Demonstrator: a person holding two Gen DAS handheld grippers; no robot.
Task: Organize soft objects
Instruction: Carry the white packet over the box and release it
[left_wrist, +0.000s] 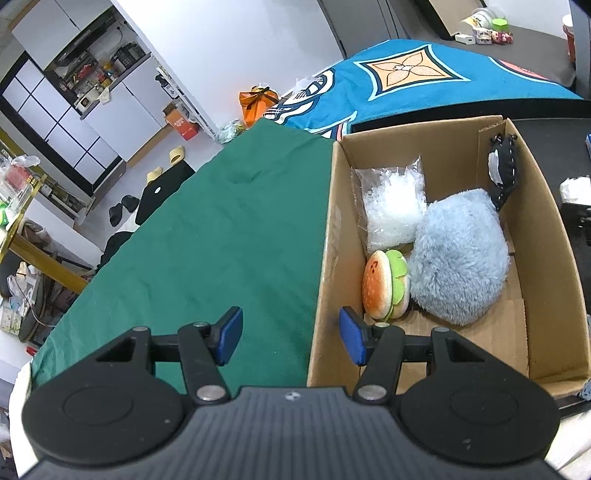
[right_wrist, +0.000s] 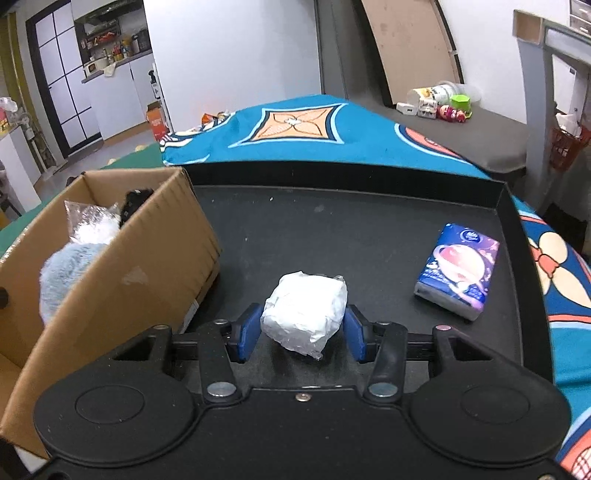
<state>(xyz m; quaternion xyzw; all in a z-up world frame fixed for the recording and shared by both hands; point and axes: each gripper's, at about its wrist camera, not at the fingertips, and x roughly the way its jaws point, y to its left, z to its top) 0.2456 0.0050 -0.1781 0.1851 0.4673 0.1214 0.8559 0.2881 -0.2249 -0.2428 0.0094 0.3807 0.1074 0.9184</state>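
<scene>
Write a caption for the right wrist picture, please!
Right gripper closes around a white wrapped bundle on the black tray.

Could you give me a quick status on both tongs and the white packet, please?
Left tongs open, empty, astride the cardboard box wall. Right tongs closed on white packet on black tray. Nothing in the way.

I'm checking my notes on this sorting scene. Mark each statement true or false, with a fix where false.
1. The burger plush lies in the box. True.
2. The white packet sits between the right gripper fingers. True.
3. The left gripper holds the blue fluffy toy. False: it is open and holds nothing.
4. The tissue pack is in the box. False: it lies on the black tray.
</scene>
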